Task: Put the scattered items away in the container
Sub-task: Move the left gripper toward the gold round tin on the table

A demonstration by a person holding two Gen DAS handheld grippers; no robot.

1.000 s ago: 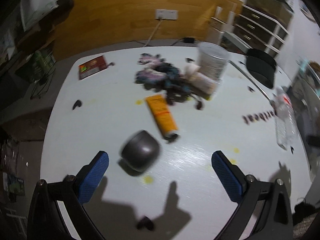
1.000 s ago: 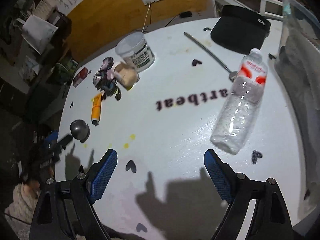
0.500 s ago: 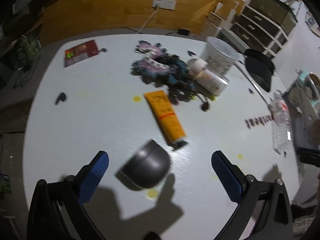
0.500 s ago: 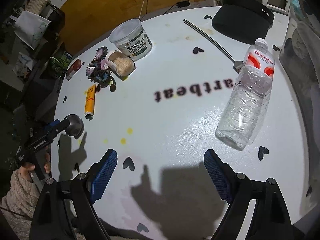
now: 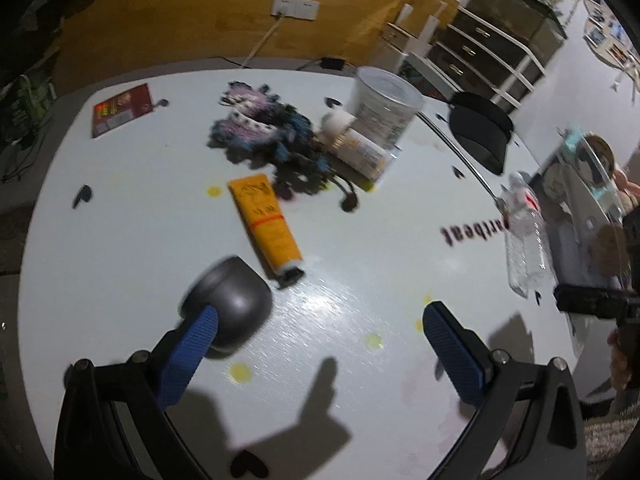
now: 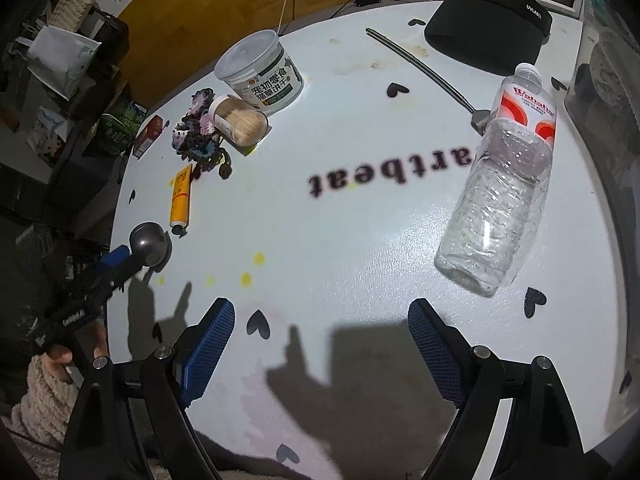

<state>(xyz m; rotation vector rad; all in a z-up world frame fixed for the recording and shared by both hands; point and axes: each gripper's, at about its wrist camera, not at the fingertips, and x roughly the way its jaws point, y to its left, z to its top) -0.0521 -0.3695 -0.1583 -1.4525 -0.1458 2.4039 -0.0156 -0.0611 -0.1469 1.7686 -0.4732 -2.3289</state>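
Note:
A dark grey round case sits on the white table, and the left finger of my left gripper is right in front of it. That gripper is open, with only bare table between its pads. Beyond the case lie an orange tube, a crochet pile, a toothpick jar and a white tub. My right gripper hovers open over bare table. A clear water bottle lies ahead and to its right. The grey case also shows far left in the right wrist view.
A black case and a thin metal rod lie at the back right. A clear bin with round things stands at the table's right edge. A red card lies far left. A person's sleeve is at the left edge.
My left gripper has moved closer to the grey case, which now sits by its left finger instead of between the fingers. The right gripper has tilted only slightly.

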